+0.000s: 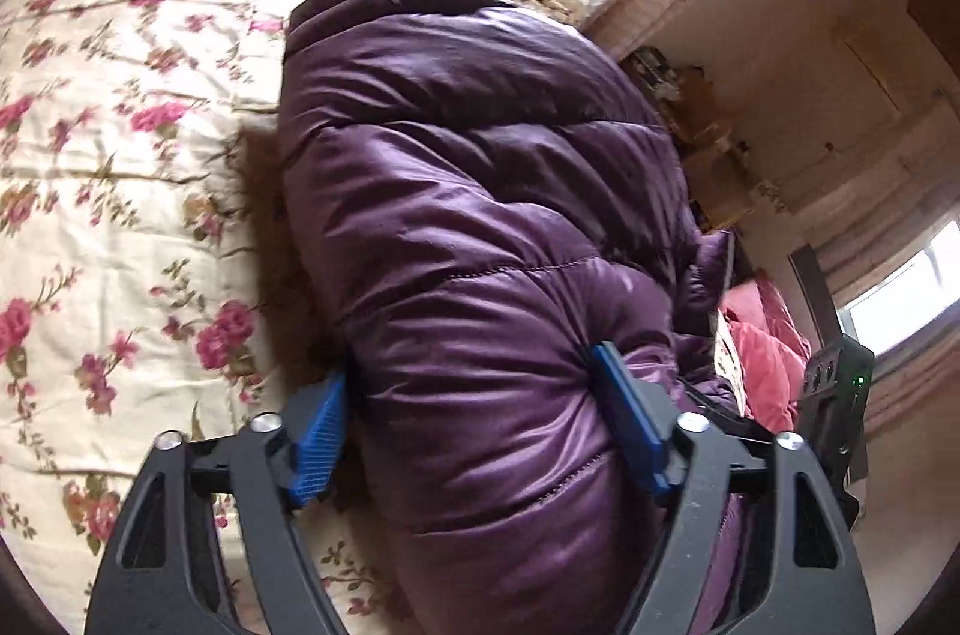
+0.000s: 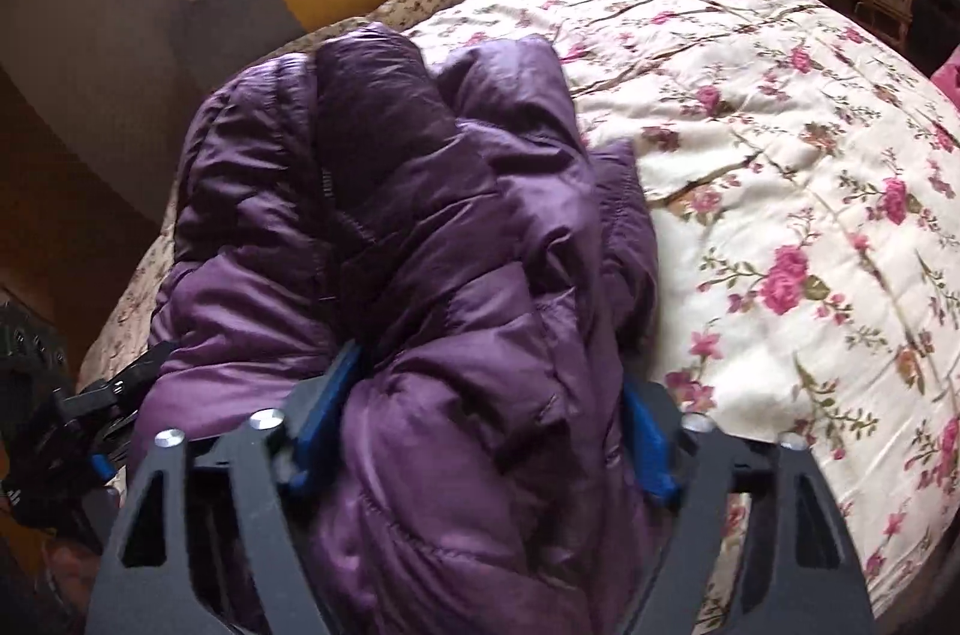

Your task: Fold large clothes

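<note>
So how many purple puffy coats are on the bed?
1. The coat lies bunched on the flowery bed, squeezed by the left claw and right claw.

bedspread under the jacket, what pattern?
Cream bedspread with pink roses on brown stems, under the purple jacket. Clearest in the right wrist view.

The right gripper (image 2: 480, 431), black with blue pads, clamps a thick bunched fold of the shiny purple quilted puffer jacket (image 2: 384, 227), which lies heaped toward eleven o'clock. The cream quilt with pink flowers (image 2: 780, 155) spreads toward two o'clock. The left gripper (image 2: 102, 413) shows at nine o'clock.
</note>
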`<state>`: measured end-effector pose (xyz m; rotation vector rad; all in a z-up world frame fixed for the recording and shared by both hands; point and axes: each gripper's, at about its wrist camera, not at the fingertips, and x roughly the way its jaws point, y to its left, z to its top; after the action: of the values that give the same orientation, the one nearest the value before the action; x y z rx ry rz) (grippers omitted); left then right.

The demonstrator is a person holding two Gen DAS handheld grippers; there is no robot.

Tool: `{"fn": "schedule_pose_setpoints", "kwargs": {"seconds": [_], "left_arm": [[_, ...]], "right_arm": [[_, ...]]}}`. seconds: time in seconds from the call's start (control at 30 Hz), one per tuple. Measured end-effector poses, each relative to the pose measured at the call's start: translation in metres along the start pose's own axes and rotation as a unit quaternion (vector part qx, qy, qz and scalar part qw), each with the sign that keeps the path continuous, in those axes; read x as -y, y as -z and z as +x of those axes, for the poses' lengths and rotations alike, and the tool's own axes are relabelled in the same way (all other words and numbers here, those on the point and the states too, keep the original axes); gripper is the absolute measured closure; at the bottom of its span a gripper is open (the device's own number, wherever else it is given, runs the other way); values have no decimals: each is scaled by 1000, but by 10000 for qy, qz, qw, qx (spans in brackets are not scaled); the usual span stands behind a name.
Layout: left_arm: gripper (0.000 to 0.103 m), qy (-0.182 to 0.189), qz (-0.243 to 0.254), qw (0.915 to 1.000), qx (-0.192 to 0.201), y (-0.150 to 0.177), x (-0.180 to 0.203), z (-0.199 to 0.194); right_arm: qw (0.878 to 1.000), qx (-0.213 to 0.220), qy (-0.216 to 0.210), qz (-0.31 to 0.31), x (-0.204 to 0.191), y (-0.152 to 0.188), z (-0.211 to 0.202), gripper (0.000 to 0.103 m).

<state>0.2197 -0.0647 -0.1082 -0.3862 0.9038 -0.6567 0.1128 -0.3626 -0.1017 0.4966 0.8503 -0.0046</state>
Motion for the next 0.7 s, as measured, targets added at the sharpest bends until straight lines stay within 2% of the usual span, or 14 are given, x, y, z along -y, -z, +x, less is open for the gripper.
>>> {"fn": "schedule_pose_setpoints", "kwargs": {"seconds": [0.03,0.1,0.17,0.23,0.4,0.7], "left_arm": [[38,30,52,10000,9,-1,2,-1],[52,111,156,9998,28,-3,5,-6],[57,202,263,9994,37,-5,7,-13],[58,224,362,9991,67,-5,8,-22],[58,33,490,9984,294,-2,-4,-59],[58,-542,279,9947,826,26,-57,-149]], "right_arm": [[10000,7,-53,-19,-2,0,-1,42],[9999,23,-137,-18,-5,0,-3,50],[9998,60,-164,-106,-12,-1,-6,56],[9995,42,-259,-164,-20,0,-7,62],[9978,-83,-442,-494,-58,10,-2,63],[9857,-395,-701,-1483,-162,55,16,64]]}}
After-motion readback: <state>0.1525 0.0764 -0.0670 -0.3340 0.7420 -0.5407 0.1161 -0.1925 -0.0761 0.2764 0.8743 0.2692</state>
